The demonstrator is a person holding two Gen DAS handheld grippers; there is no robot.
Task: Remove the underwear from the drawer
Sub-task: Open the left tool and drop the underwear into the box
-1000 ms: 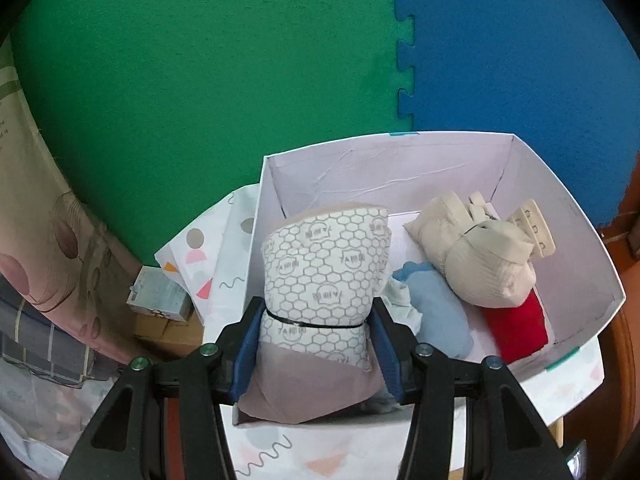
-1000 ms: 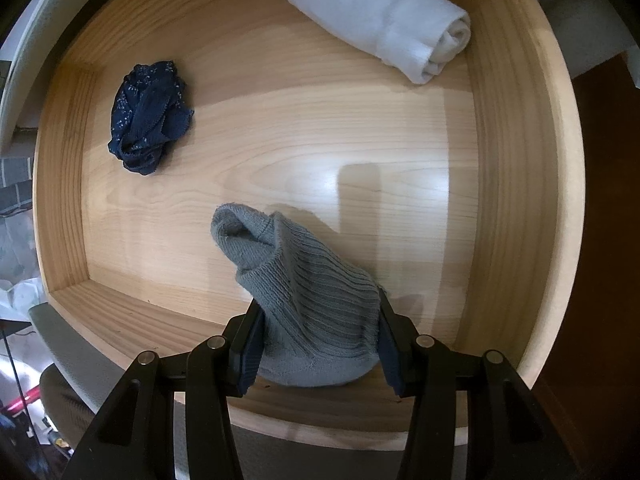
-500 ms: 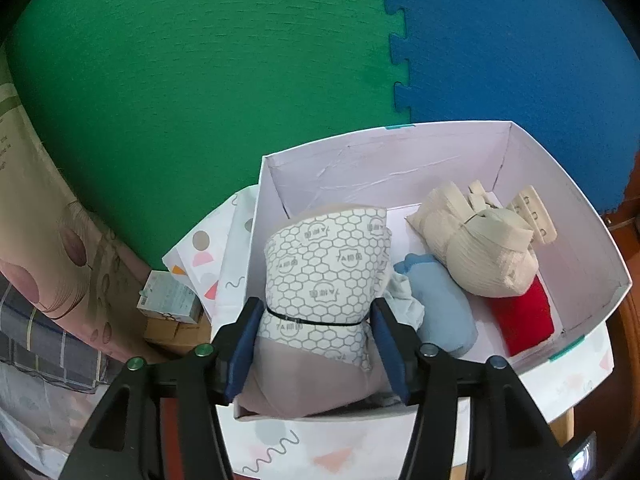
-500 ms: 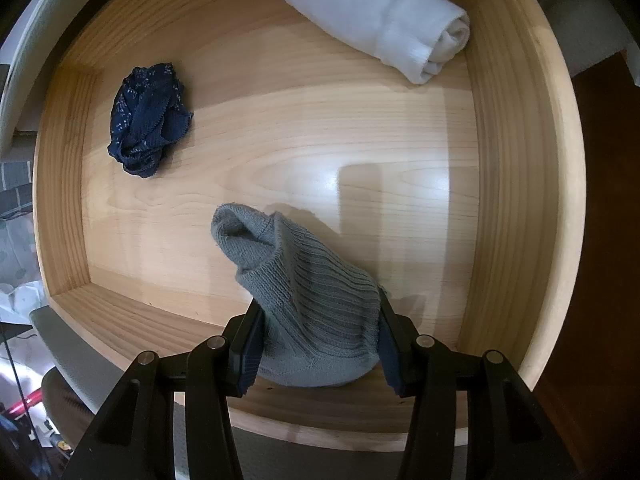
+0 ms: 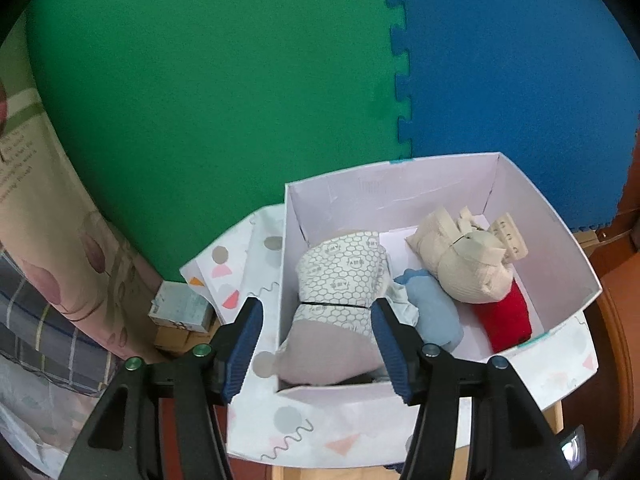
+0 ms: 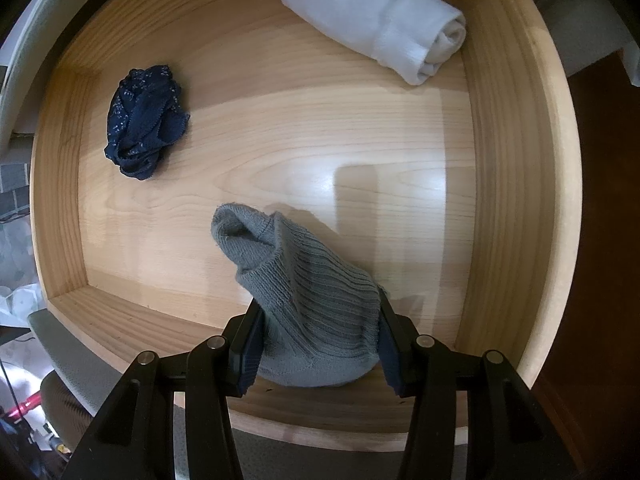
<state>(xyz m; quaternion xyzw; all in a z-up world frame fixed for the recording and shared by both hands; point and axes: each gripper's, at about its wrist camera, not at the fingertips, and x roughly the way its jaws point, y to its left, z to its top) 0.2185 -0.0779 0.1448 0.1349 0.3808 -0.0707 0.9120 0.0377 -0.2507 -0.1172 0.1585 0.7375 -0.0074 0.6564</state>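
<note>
Grey knitted underwear (image 6: 304,308) between fingers (image 6: 250,344), long axis upper-left.

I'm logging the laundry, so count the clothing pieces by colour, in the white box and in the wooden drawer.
White box:
Honeycomb-print: 1
Beige: 1
Light blue: 1
Red: 1
Wooden drawer:
Grey: 1
Navy: 1
White: 1
Total: 7
</note>
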